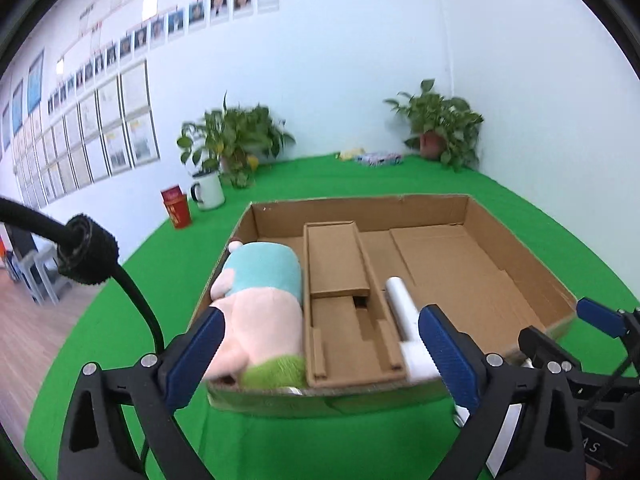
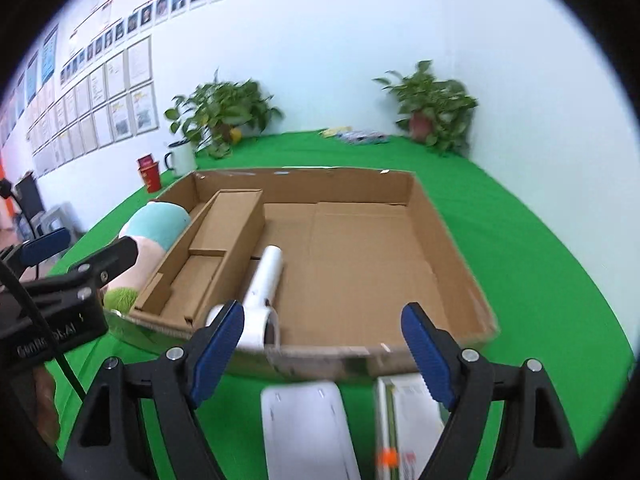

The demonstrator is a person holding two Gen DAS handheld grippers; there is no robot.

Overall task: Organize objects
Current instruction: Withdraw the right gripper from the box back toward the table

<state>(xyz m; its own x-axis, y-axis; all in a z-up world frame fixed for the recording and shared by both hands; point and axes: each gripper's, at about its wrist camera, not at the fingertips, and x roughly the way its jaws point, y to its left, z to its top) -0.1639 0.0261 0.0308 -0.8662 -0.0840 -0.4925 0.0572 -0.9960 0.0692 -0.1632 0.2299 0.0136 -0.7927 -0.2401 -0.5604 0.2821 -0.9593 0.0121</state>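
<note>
An open, shallow cardboard box point(image 1: 360, 208) point(image 2: 304, 180) lies on the green cloth. A pink, teal and green plush toy point(image 1: 260, 300) point(image 2: 156, 232) lies in its left compartment, beside a cardboard insert point(image 1: 340, 264) point(image 2: 224, 232). A white handheld device point(image 1: 400, 304) point(image 2: 266, 276) rests inside, to the right of the insert. My left gripper point(image 1: 322, 316) hovers open over the box's near edge, nothing between its fingers. Level with the near wall, my right gripper point(image 2: 324, 310) is open and empty. In front of the box lie a white flat item point(image 2: 304, 428) and a white packet point(image 2: 408, 412).
Two potted plants point(image 1: 236, 140) point(image 1: 440, 124) stand along the back wall. A white mug point(image 1: 208, 190) and a red cup point(image 1: 176, 208) are at the back left. Small flat packages point(image 1: 376, 158) lie at the back. The cloth's edge drops off at the left.
</note>
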